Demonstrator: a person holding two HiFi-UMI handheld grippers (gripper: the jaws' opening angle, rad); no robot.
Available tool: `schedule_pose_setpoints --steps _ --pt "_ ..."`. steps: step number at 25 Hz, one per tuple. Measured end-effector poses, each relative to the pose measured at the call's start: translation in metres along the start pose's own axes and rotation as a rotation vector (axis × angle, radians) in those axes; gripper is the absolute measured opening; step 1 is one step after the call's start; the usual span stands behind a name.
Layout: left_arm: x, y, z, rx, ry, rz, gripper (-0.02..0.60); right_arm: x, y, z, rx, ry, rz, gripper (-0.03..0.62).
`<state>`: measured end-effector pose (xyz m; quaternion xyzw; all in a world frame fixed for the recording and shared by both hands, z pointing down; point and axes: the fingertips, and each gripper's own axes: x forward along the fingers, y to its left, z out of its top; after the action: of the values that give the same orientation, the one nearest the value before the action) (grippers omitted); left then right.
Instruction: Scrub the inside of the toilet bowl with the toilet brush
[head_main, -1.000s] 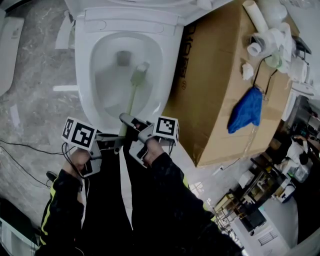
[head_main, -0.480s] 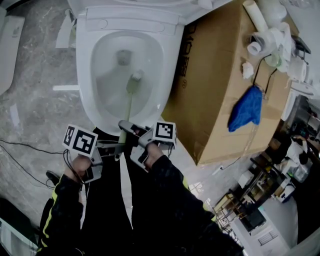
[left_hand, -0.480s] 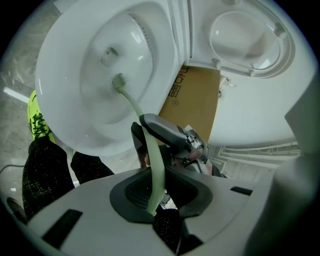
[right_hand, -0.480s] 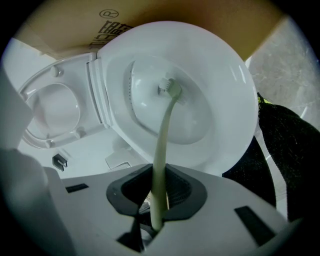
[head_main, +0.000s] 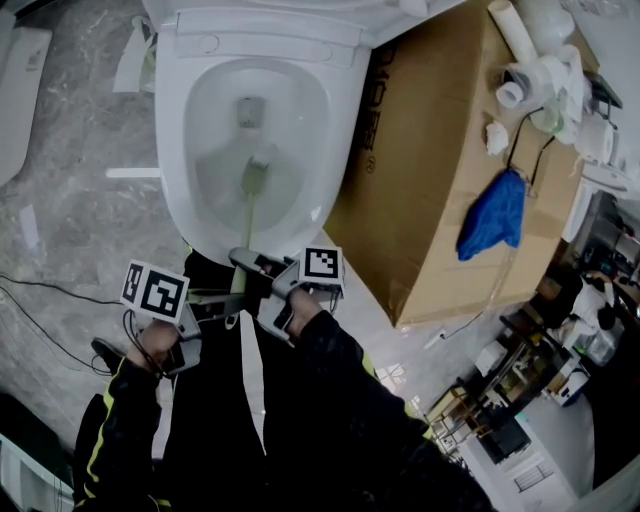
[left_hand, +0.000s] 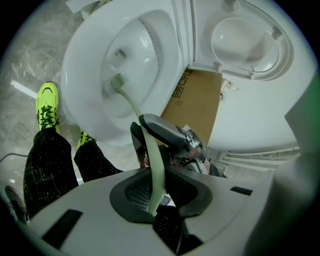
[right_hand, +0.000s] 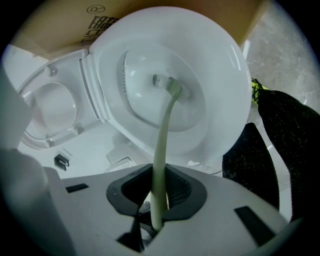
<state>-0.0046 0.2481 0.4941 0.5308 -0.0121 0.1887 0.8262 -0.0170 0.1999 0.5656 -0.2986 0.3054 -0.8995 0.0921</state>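
Scrubbing in progress, I judge. Toilet brush (head_main: 255, 178) head down inside toilet bowl (head_main: 172, 150), just below drain. My left gripper (left_hand: 154, 194) and right gripper (right_hand: 159, 200) both clamped tight on its pale handle. Coverage unreadable; remaining wall and rim presumably left.

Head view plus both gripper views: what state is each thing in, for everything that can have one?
toilet brush: gripped by both tools, head down inside the toilet bowl.
toilet bowl: uncovered.
toilet lid: raised.
left tool: shut on the toilet brush handle.
right tool: shut on the toilet brush handle.
blue cloth: draped over the cardboard box.
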Motion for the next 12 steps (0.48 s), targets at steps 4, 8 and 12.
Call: schedule_pose_setpoints --steps 4,8,12 --pt "-0.004 -0.001 -0.001 -0.014 -0.01 0.01 0.077 0.004 0.001 -0.005 0.028 0.023 0.027 0.064" --pt "-0.009 0.0 -0.001 -0.015 -0.021 0.027 0.077 0.01 0.002 -0.008 0.041 0.048 0.051 0.064" --pt "-0.015 0.003 0.003 0.005 -0.036 0.063 0.077 0.015 0.005 -0.009 0.047 0.058 0.073 0.064"
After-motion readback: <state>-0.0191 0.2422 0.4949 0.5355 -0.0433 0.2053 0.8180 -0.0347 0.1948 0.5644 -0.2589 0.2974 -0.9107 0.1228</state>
